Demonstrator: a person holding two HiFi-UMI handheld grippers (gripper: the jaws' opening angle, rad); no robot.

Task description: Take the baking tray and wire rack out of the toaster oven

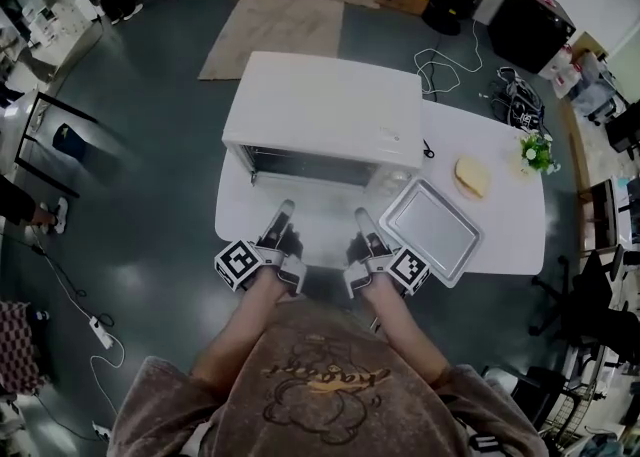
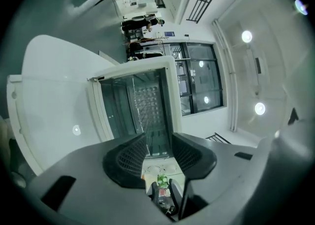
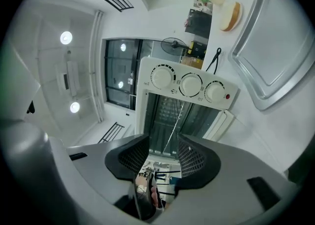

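Observation:
The white toaster oven (image 1: 325, 110) stands on a white table (image 1: 495, 215) with its glass door (image 1: 322, 213) folded down toward me. The silver baking tray (image 1: 430, 228) lies empty on the table, right of the door; it also fills the right gripper view's upper right (image 3: 278, 42). Inside the cavity the wire rack shows edge-on as a thin wire line (image 3: 176, 123) (image 2: 139, 111). My left gripper (image 1: 283, 217) (image 2: 158, 143) and right gripper (image 1: 364, 223) (image 3: 163, 152) hover side by side over the door's front edge. Both point into the cavity, open and empty.
A piece of bread (image 1: 471, 177) and a small potted plant (image 1: 537, 152) sit on the table's right side behind the tray. A small black item (image 1: 428, 150) lies beside the oven. Three knobs (image 3: 191, 84) line the oven's control panel. Brown mats (image 1: 275, 30) cover the floor beyond.

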